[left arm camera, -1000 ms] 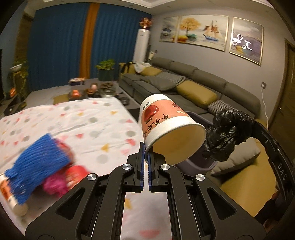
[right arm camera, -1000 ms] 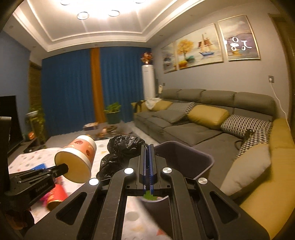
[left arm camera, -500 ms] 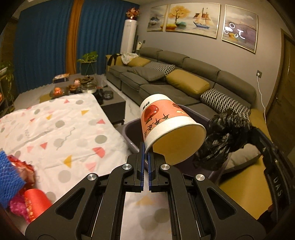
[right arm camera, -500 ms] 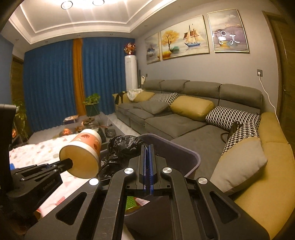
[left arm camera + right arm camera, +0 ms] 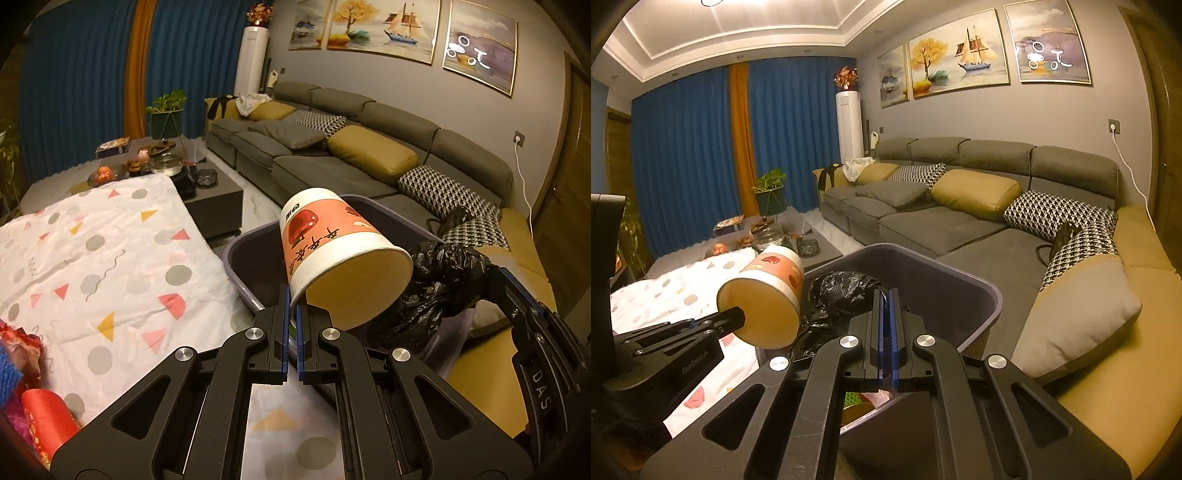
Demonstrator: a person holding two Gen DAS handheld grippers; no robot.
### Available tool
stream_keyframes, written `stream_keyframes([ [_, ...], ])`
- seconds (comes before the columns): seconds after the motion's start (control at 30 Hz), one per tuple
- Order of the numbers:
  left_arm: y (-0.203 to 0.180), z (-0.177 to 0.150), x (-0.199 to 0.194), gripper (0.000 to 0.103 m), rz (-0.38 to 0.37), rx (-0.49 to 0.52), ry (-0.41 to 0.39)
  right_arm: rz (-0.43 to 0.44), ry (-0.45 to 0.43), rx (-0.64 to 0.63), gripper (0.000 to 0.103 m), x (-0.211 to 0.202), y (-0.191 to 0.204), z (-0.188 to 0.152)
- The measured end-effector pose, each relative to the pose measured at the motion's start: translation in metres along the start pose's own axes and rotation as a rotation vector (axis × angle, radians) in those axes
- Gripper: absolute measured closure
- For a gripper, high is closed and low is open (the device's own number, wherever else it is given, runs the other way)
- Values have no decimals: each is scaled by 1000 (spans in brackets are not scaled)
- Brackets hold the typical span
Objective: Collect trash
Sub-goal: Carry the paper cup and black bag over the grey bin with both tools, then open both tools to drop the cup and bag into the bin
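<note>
My left gripper point(image 5: 292, 295) is shut on the rim of a tilted paper cup point(image 5: 332, 240) printed in red and orange, its mouth facing me. The cup hangs over the near left part of a grey-purple bin point(image 5: 236, 254). My right gripper point(image 5: 886, 299) is shut on a crumpled black plastic bag point(image 5: 842, 291), held above the same bin point(image 5: 960, 280). From the right wrist view, the cup point(image 5: 768, 288) and left gripper point(image 5: 735, 317) are on the left. In the left wrist view the bag point(image 5: 424, 295) is just right of the cup.
A table with a white spotted cloth point(image 5: 110, 258) lies left of the bin, with red wrappers point(image 5: 44, 417) and a blue net point(image 5: 7, 376) at its near left corner. A grey sofa point(image 5: 369, 162) with cushions runs behind; a low coffee table point(image 5: 214, 192) stands farther back.
Both grippers have moved right and down toward the bin, which now sits larger under the cup and bag. The blue net has slid to the left edge of view.
</note>
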State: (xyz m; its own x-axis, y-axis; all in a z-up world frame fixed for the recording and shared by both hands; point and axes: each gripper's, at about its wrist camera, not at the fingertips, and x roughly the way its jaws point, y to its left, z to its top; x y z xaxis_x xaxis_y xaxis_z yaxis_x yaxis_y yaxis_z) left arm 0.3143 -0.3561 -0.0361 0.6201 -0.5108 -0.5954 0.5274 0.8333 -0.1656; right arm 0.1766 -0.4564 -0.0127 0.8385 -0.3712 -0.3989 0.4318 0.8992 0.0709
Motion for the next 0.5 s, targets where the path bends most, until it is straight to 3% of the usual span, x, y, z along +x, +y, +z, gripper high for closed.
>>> stream_keyframes([
  [0.5, -3, 0, 17, 101, -21, 11, 48, 18, 59, -3, 99, 18, 9, -2],
])
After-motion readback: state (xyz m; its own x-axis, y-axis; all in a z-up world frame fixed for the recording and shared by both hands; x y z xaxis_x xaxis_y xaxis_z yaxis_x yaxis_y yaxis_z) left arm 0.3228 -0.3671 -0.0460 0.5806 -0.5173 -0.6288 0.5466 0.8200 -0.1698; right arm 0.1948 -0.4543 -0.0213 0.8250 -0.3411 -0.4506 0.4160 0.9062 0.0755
